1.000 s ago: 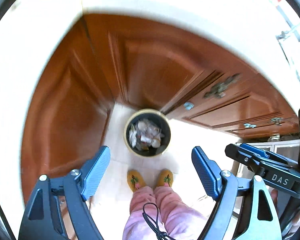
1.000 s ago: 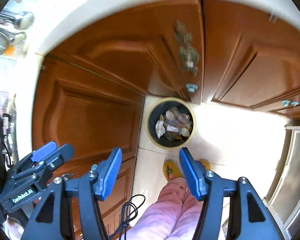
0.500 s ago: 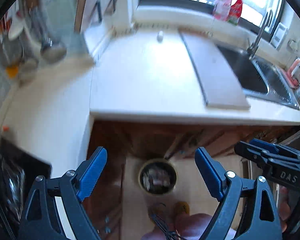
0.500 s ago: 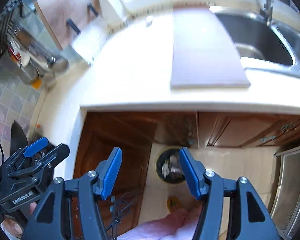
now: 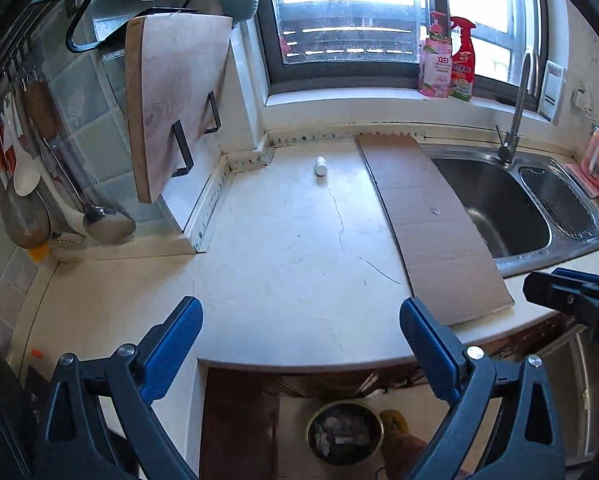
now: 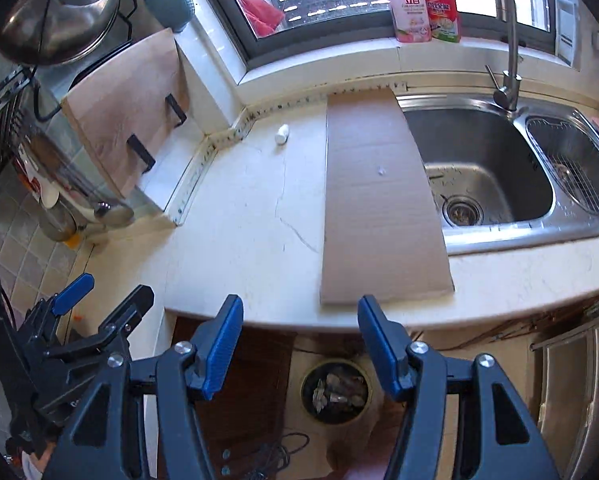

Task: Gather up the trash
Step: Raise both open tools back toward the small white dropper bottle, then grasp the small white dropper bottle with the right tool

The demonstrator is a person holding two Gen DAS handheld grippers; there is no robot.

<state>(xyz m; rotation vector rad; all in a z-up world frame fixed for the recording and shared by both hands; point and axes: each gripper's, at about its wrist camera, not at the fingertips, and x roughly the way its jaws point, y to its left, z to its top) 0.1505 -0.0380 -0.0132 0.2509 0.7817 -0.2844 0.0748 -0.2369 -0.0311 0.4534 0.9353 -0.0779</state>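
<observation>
A round trash bin with crumpled scraps inside stands on the floor below the counter edge; it also shows in the right wrist view. A small white bottle lies on the white counter near the back wall, also seen from the right wrist. A flat cardboard sheet lies on the counter beside the sink, and shows in the right wrist view. My left gripper is open and empty above the counter's front edge. My right gripper is open and empty, to the right of the left one.
A steel double sink with a tap is at the right. A wooden cutting board hangs at the left, with ladles below. Bottles stand on the window sill. Brown cabinet doors are under the counter.
Both grippers have lifted and tilted up from pointing down at the bin on the floor to facing the counter, sink and window. Both stay open and empty.
</observation>
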